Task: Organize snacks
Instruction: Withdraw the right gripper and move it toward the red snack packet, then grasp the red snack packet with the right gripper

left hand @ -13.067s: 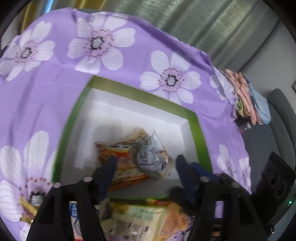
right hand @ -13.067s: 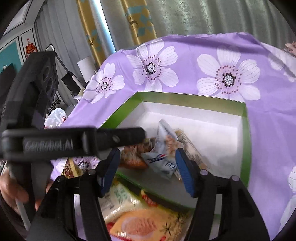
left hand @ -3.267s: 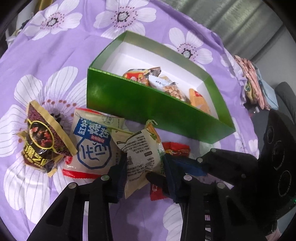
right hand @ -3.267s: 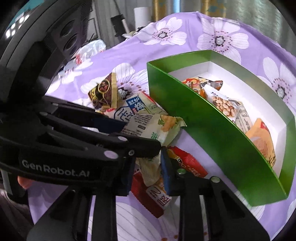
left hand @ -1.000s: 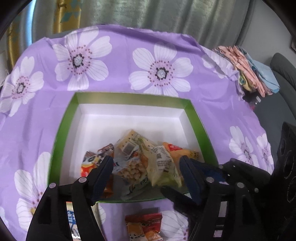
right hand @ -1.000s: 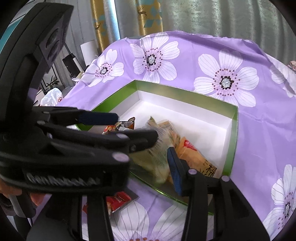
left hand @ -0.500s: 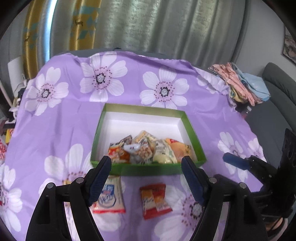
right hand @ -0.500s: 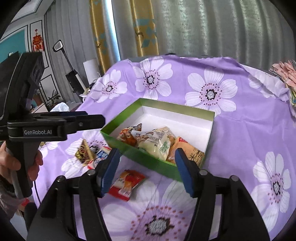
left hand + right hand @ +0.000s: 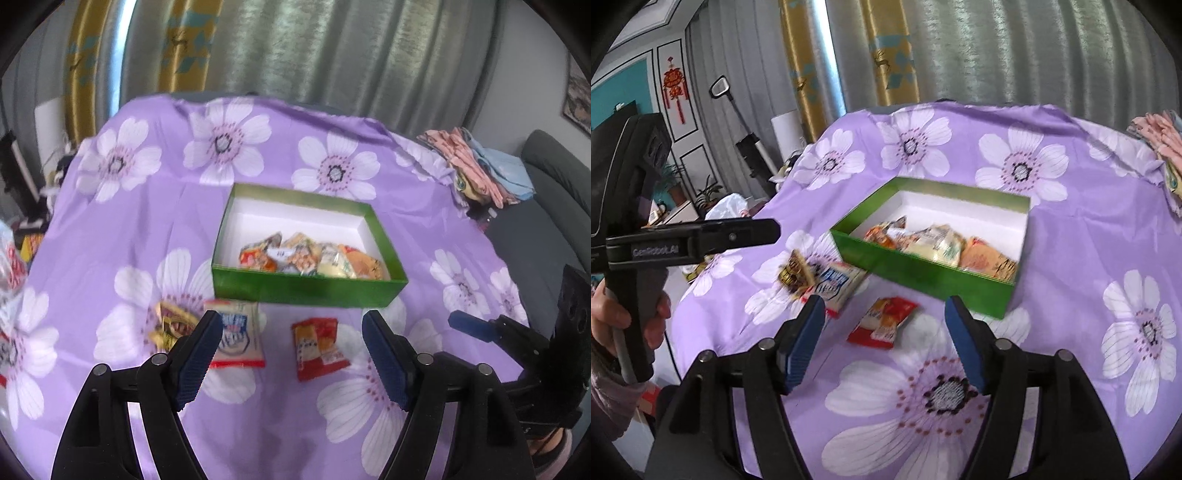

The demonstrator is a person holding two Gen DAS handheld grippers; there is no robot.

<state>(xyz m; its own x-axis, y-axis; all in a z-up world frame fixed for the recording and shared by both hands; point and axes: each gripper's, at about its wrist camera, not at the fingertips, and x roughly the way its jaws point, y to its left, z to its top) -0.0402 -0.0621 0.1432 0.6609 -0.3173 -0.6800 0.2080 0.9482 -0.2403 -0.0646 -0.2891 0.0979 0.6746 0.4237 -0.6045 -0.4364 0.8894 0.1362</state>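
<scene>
Both grippers raised, angled down at table.
Left gripper (image 9: 291,354) spread, empty; right gripper (image 9: 884,338) opening, empty, above red packet (image 9: 884,321).

Grey-green curtains (image 9: 332,55) with gold panels (image 9: 798,62) behind; grey sofa (image 9: 554,184) far right; teal wall (image 9: 620,88) left.

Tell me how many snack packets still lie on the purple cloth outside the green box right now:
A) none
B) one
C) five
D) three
D: the left wrist view shows three in front of the green box: a gold-edged dark packet, a white and blue packet and a red packet; the others lie inside it.
</scene>
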